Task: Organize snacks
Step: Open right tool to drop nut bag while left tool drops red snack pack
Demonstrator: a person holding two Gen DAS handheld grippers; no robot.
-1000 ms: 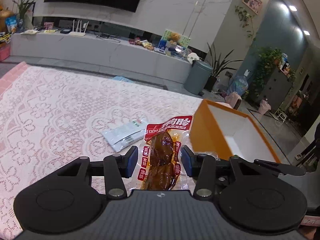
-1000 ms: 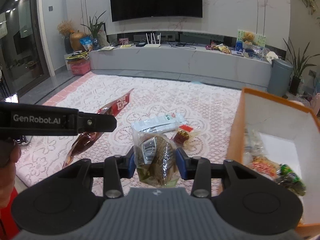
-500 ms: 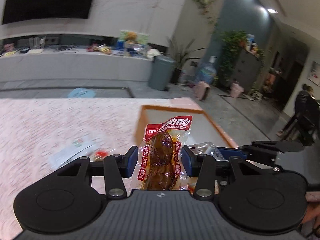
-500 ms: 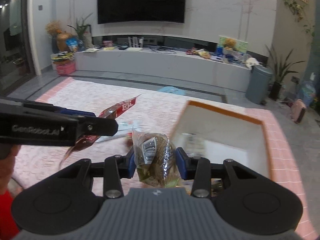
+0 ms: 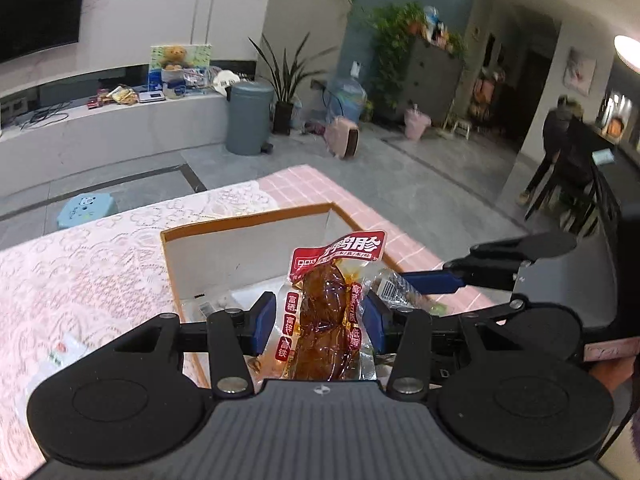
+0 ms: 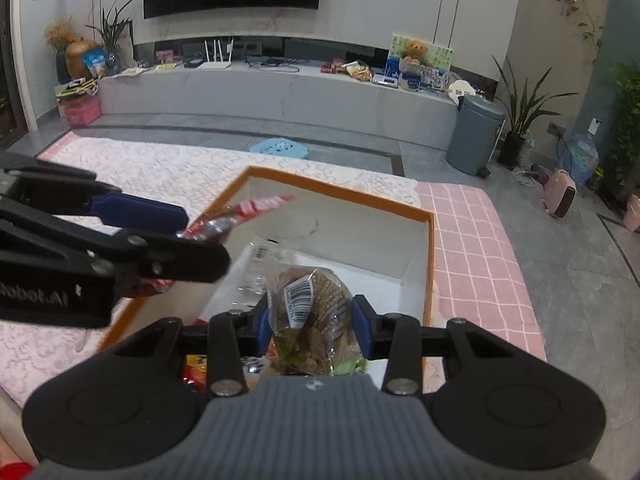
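Observation:
My left gripper (image 5: 318,322) is shut on a red-labelled packet of brown braised meat (image 5: 326,312), held above the orange box (image 5: 240,222) with white inner walls. My right gripper (image 6: 312,320) is shut on a clear bag of brown and green snack with a barcode (image 6: 312,316), also over the box (image 6: 340,196). The left gripper and its red packet (image 6: 236,216) show at the left of the right wrist view. The right gripper's fingers (image 5: 432,282) show at the right of the left wrist view. Several snack packets lie in the box bottom.
The box sits on a table with a pink lace cloth (image 5: 80,272). A white packet (image 5: 60,356) lies on the cloth left of the box. A grey bin (image 6: 474,136) and a blue stool (image 6: 280,148) stand on the floor beyond.
Both grippers have swung right with their packets, from over the lace cloth to above the open box. Both stay shut on their packets.

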